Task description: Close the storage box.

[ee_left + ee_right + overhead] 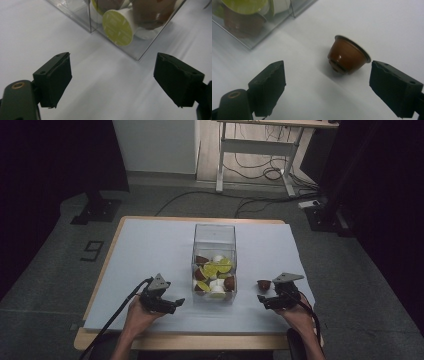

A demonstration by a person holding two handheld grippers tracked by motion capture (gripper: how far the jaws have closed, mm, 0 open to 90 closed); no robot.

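Overhead forward-down, two close views sharing box [214,265]

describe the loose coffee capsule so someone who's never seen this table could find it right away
Start at the clear plastic box standing mid-table on the white sheet, part full of capsules. Look to its right, toward the right gripper. There a brown coffee capsule lies tipped on its side, the only one outside the box, just ahead of that gripper's open jaws.

Room: dim, grey carpet floor [45,285]. Wooden table [100,270] under a pale sheet [150,245]. White wall panel [155,145] behind. White-legged desk [260,142] beyond, black cables [255,172] looped beneath. Dark stand base [97,211] left.
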